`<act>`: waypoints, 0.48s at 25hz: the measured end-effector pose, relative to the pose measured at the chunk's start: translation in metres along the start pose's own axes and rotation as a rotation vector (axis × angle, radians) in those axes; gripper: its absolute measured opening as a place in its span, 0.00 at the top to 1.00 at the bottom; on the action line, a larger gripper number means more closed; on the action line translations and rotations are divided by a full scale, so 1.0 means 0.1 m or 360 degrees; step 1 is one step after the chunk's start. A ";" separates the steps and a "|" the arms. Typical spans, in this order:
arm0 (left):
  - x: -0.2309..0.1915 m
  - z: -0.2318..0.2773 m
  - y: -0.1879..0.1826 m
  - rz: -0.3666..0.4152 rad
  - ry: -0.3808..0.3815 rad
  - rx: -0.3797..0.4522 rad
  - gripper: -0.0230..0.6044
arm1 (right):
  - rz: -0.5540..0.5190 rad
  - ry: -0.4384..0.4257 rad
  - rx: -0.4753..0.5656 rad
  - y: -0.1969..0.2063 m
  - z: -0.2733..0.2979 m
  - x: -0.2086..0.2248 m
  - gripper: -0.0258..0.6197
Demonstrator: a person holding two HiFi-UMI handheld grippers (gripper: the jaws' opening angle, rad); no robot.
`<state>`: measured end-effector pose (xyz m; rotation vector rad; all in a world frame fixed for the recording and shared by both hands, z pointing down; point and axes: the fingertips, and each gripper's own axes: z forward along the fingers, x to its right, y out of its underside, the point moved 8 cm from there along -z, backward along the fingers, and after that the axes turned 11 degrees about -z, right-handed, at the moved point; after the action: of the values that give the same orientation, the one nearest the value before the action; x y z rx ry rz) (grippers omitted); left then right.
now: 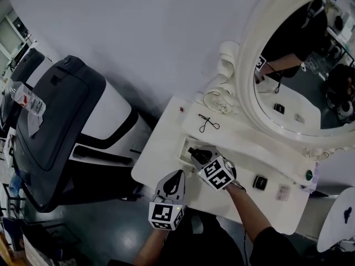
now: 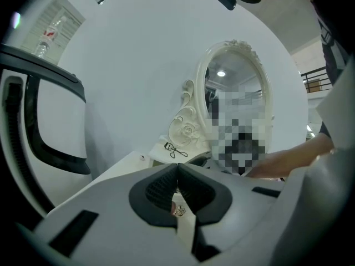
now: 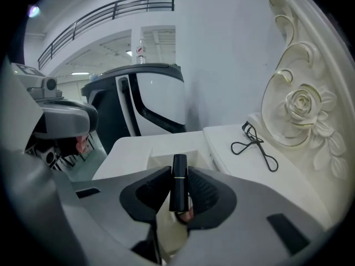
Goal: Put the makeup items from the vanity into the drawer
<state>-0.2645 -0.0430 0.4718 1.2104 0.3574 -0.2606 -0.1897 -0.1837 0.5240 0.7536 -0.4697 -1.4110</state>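
A white vanity has a small drawer standing open in its top. My right gripper hovers over that drawer, shut on a black lipstick tube that stands upright between the pads. The open drawer lies just beyond the tube. My left gripper is at the vanity's front edge with its pads pressed together. A small round knob shows through the gap below them, and I cannot tell whether it is pinched. A black eyelash curler lies by the mirror's base.
An oval mirror in a carved white frame stands at the back. A black compact and a small pale item lie on the vanity's right part. A large black-and-white machine stands to the left, with a water bottle on it.
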 end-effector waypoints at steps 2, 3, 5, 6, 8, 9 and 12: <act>0.02 0.00 0.00 0.0000 -0.0007 0.0000 0.94 | -0.0036 -0.0030 -0.0039 0.00 0.06 0.01 0.80; 0.03 -0.01 0.00 0.0000 -0.0012 0.0003 0.94 | -0.0050 -0.0041 -0.0050 0.00 0.08 0.02 0.80; 0.05 -0.01 -0.01 -0.0001 -0.0024 0.0009 0.94 | -0.0067 -0.0056 -0.0060 -0.01 0.11 0.04 0.80; 0.06 -0.01 -0.01 -0.0001 -0.0030 0.0011 0.94 | -0.0075 -0.0065 -0.0063 -0.01 0.12 0.04 0.80; 0.07 -0.02 -0.01 -0.0005 -0.0043 0.0015 0.94 | -0.0096 -0.0093 -0.0077 -0.01 0.13 0.03 0.79; 0.07 -0.02 -0.01 -0.0007 -0.0049 0.0017 0.94 | -0.0108 -0.0110 -0.0085 -0.01 0.14 0.02 0.79; 0.10 -0.03 -0.01 -0.0011 -0.0064 0.0026 0.94 | -0.0132 -0.0132 -0.0087 -0.01 0.13 0.00 0.79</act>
<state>-0.2560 -0.0406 0.4662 1.2186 0.3247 -0.2938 -0.1993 -0.1863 0.5324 0.6787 -0.4664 -1.5309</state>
